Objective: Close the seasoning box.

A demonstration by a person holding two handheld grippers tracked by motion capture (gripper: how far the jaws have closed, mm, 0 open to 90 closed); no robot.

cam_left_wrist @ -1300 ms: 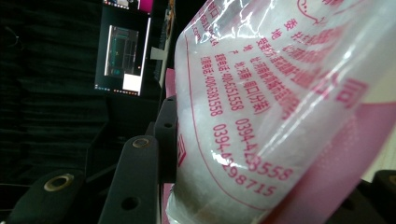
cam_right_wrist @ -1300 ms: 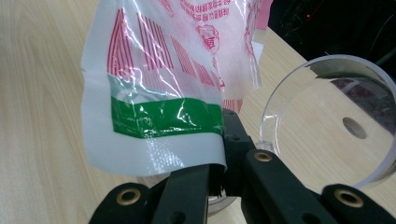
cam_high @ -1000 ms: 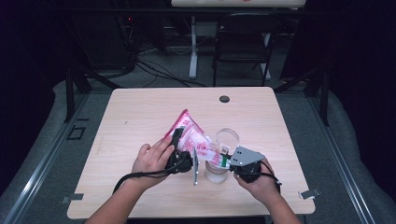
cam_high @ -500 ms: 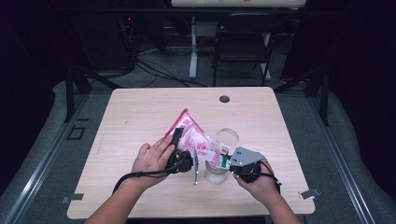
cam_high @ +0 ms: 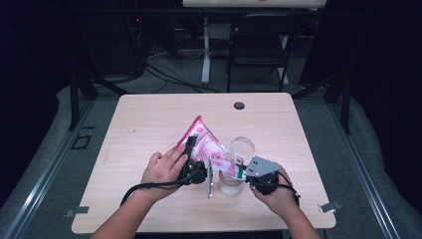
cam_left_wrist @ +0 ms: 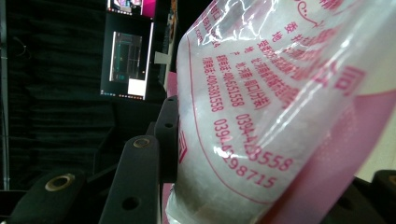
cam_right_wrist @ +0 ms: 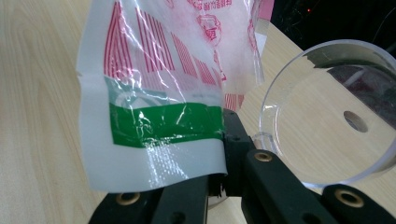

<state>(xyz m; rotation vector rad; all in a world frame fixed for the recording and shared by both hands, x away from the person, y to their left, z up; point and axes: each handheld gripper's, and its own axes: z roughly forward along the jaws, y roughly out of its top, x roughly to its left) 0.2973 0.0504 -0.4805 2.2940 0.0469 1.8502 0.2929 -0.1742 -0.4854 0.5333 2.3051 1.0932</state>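
A pink and white plastic bag point(cam_high: 205, 141) with red print is held up over the wooden table point(cam_high: 149, 124), near its front. My left gripper point(cam_high: 191, 149) is shut on the bag's full body point(cam_left_wrist: 261, 116), and one black jaw presses into its side. My right gripper point(cam_high: 238, 168) is shut on the bag's flat end point(cam_right_wrist: 159, 93), just below a green strip. In the right gripper view the jaws point(cam_right_wrist: 219, 179) pinch that thin edge. A clear glass point(cam_high: 238, 158) stands upright on the table right beside the right gripper, its open rim point(cam_right_wrist: 327, 121) next to the bag's end.
A black round plug point(cam_high: 239, 105) sits in the table near its far edge. A dark chair point(cam_high: 259, 47) and cables are on the floor behind the table. Bare wood stretches left and far of the hands. A lit screen point(cam_left_wrist: 128, 60) hangs in the dark background.
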